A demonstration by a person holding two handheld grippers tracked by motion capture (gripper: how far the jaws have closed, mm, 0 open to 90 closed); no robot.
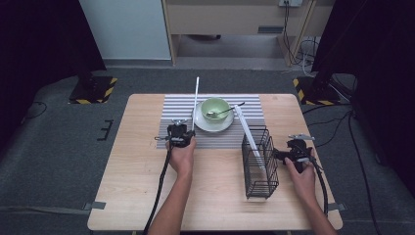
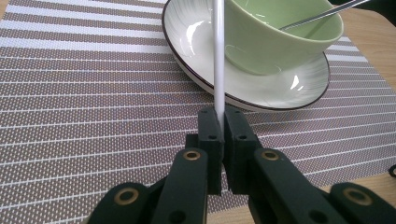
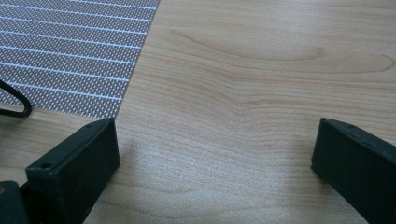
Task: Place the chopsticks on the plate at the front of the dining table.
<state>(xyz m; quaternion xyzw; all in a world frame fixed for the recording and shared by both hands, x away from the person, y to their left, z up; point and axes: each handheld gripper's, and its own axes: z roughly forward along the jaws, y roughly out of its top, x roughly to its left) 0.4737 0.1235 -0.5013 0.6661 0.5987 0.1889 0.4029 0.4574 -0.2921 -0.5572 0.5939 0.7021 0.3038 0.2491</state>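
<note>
Left claw (image 2: pixel 219 122) pinches a thin white rod (image 2: pixel 217 56) upright beside the green bowl (image 2: pixel 280 35); right claw (image 3: pixel 215 154) hovers spread over the bench (image 3: pixel 261 70).

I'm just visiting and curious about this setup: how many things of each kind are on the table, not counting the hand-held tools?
Striped woven placemat: 1
White round saucer plate: 1
Pale green ceramic bowl: 1
Metal spoon: 1
Black wire basket: 1
Thin white sticks: 2, one pinched in the left claw, one leaning in the basket
Total: 7
</note>
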